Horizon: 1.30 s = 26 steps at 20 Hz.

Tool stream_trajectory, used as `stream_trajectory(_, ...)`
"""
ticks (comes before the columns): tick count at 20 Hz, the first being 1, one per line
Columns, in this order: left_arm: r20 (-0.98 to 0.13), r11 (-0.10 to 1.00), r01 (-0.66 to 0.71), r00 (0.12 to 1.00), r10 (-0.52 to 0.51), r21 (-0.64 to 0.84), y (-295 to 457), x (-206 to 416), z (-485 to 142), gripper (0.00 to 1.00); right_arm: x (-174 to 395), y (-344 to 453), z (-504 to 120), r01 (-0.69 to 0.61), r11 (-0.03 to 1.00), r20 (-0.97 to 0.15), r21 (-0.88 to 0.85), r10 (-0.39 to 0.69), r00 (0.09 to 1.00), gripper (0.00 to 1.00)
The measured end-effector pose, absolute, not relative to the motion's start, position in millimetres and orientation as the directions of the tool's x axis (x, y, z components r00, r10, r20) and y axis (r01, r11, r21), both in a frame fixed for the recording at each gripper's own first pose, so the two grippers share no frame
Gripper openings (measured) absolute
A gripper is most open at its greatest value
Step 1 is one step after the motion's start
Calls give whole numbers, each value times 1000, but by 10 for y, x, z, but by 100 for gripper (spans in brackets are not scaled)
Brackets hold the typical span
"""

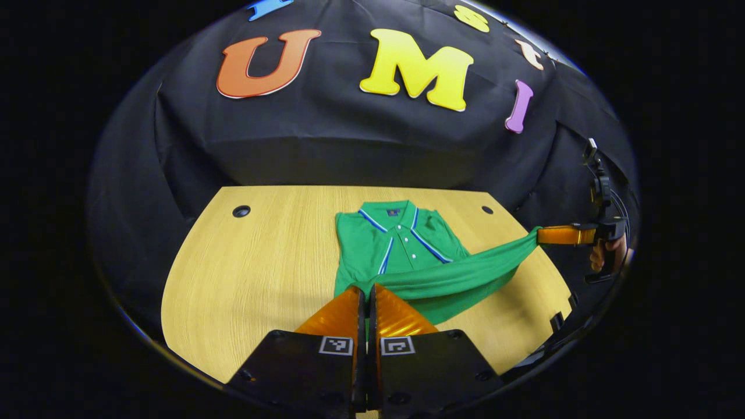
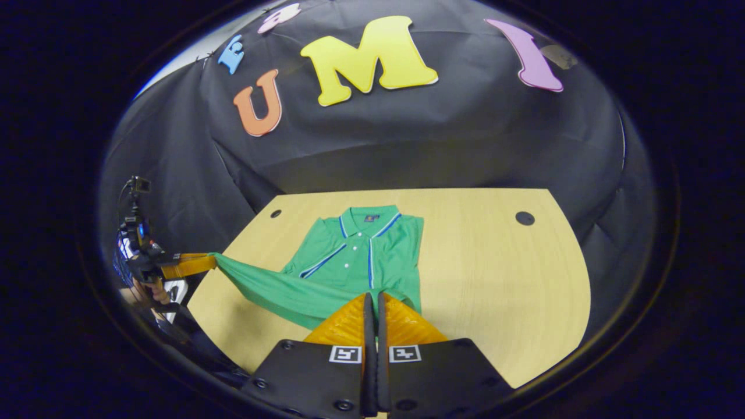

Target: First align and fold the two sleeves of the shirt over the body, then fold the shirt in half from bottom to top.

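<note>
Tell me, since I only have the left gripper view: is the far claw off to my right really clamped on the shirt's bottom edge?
Observer: Yes. In the right gripper view the right claw has both fingers pressed together, with the bottom edge of the green shirt caught between their tips.
Operator: How does my own claw look from outside?
Observer: The left claw pinches the other bottom corner, raised about over the side edge of the table, and the cloth is stretched between the two claws.
Operator: What is behind that claw?
Observer: A hand wrapped around its handle.
</note>
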<state>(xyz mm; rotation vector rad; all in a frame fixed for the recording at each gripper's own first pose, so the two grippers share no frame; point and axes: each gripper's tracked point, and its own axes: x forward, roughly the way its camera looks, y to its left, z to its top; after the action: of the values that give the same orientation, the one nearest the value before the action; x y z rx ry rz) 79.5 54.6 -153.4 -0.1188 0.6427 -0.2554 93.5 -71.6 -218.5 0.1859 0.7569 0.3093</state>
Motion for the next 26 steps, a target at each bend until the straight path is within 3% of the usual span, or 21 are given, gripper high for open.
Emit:
stream_trajectory(8, -539, 952, 117, 801, -258, -282, 654, 1888, -1551, 4, 2048, -704, -2126, -217, 941, -591, 258, 332, 735, 2)
stream_trajectory(17, -553, 964, 98, 803, -225, -249, 627, 3023, -2331, 3, 3092, -721, -3045, -199, 952, -609, 232, 301, 734, 0)
stream_trajectory(19, -586, 970, 84, 784, -205, -227, 620, 3140, -2632, 3, 3208, -716, -3298, -198, 954, -624, 226, 298, 722, 6)
stream_trajectory(23, -648, 983, 23, 750, -136, -180, 686, 3199, -3066, 4, 3346, -737, -3666, -178, 966, -654, 186, 258, 712, 2)
stream_trajectory(24, -659, 984, 15, 741, -131, -179, 677, 3182, -3126, 0, 3359, -752, -3737, -172, 971, -666, 166, 239, 707, 3)
stream_trajectory(26, -675, 986, -1, 730, -113, -165, 685, 3164, -3188, 10, 3383, -749, -3785, -164, 976, -674, 144, 218, 706, 4)
